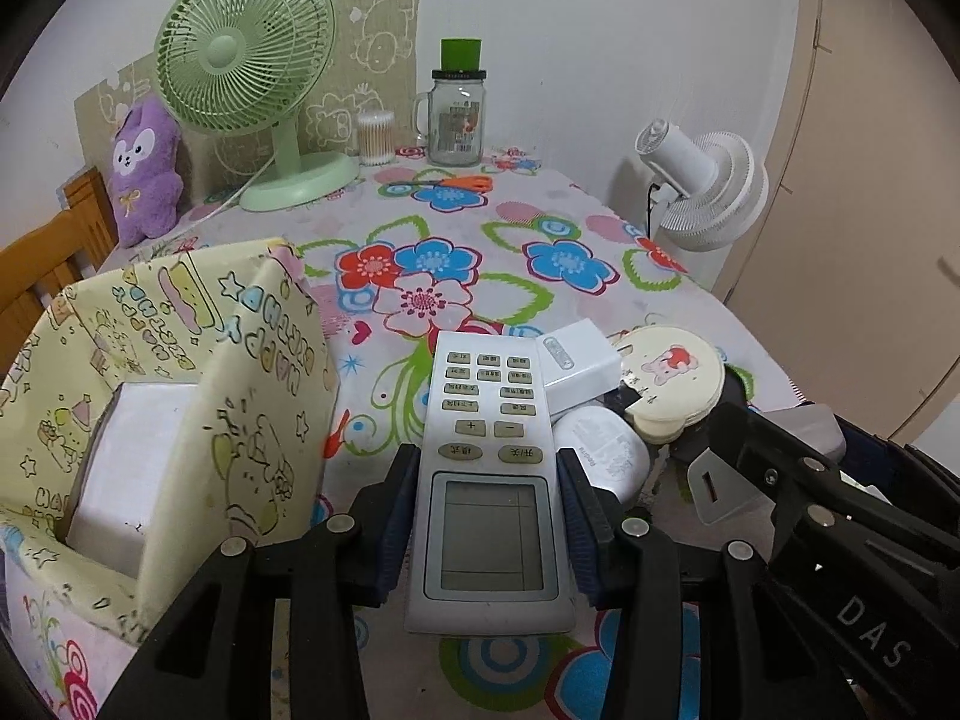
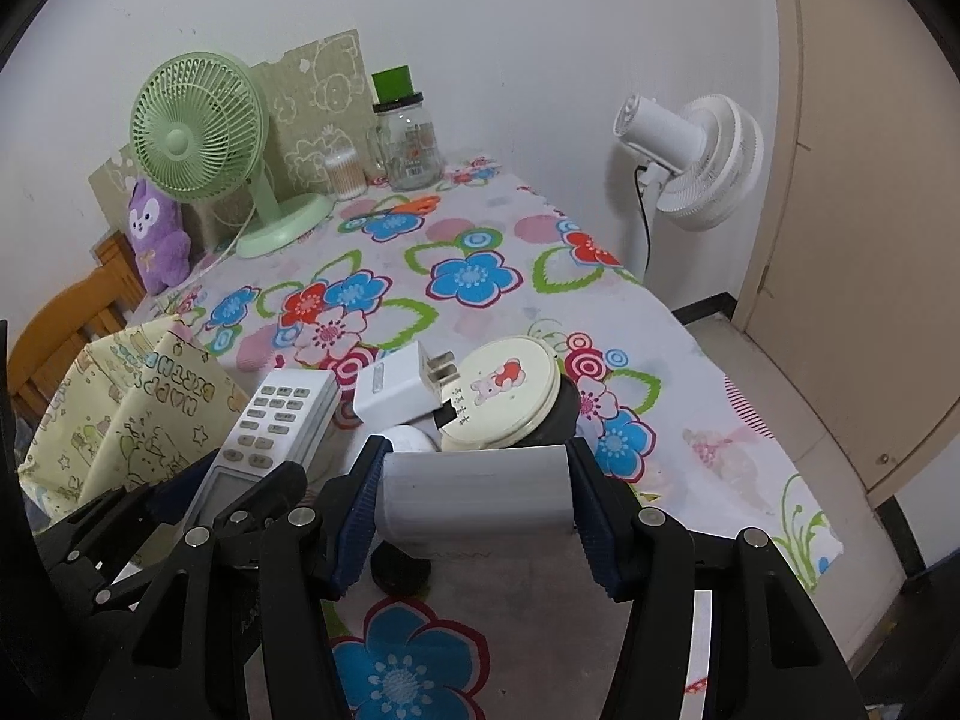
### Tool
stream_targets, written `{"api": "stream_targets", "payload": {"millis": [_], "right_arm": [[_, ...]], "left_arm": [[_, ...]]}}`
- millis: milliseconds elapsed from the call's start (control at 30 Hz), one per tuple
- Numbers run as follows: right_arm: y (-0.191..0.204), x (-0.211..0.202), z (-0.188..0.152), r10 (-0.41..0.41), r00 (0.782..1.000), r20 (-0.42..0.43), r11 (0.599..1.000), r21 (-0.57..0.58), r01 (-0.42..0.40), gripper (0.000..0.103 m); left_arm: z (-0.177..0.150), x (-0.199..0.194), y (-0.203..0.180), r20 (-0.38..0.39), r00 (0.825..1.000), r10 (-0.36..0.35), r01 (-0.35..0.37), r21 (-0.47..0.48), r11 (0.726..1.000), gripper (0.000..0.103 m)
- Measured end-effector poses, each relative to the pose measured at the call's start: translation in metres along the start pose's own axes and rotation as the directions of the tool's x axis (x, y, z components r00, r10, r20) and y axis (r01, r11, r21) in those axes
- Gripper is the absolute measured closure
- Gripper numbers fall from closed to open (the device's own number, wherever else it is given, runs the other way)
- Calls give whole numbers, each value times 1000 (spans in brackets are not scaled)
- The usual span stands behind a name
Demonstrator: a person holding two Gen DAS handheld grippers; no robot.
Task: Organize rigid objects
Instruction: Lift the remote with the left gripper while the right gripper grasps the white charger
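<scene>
Left gripper (image 1: 489, 531) clamps a grey remote control (image 1: 489, 480) by its long edges; right gripper (image 2: 477, 504) pinches a grey box (image 2: 477, 495). Both look light, stiff and smooth-sided. The patterned storage box (image 1: 180, 396) stands at nine o'clock on the table (image 1: 540, 228).

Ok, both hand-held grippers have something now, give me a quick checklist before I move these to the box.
1. Left hand-held gripper clamped on the remote control: ok, pads on both sides.
2. Right hand-held gripper clamped on the grey block: ok.
3. Remote clear of the white charger: cannot tell, they look close.
4. Wrapped box open at the top: ok.
5. Room left in the box: cannot tell, a white item sits inside.
</scene>
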State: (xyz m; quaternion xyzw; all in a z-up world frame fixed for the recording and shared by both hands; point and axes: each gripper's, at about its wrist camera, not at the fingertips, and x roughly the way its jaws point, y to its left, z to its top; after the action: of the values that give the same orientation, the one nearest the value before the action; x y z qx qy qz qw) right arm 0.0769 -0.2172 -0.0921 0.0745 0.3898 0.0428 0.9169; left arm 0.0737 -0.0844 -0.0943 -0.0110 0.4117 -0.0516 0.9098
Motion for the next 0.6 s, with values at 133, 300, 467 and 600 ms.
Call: {"api": "stream_targets", "payload": {"millis": [133, 300, 467, 600], "right_arm": [[2, -9, 3, -5, 1000, 16, 1000, 1, 5, 42], [5, -20, 7, -6, 999, 32, 1000, 0, 6, 42], [9, -30, 11, -12, 999, 47, 1000, -2, 12, 42], [11, -38, 15, -10, 998, 55, 1000, 3, 9, 42]], "left_arm": [[3, -11, -1, 13, 1000, -8, 8, 1, 1000, 58], [7, -22, -1, 28, 1000, -5, 5, 0, 1000, 58], [11, -33, 1, 38, 999, -1, 1, -2, 1000, 57], [16, -42, 2, 45, 999, -2, 2, -3, 1000, 57]]}}
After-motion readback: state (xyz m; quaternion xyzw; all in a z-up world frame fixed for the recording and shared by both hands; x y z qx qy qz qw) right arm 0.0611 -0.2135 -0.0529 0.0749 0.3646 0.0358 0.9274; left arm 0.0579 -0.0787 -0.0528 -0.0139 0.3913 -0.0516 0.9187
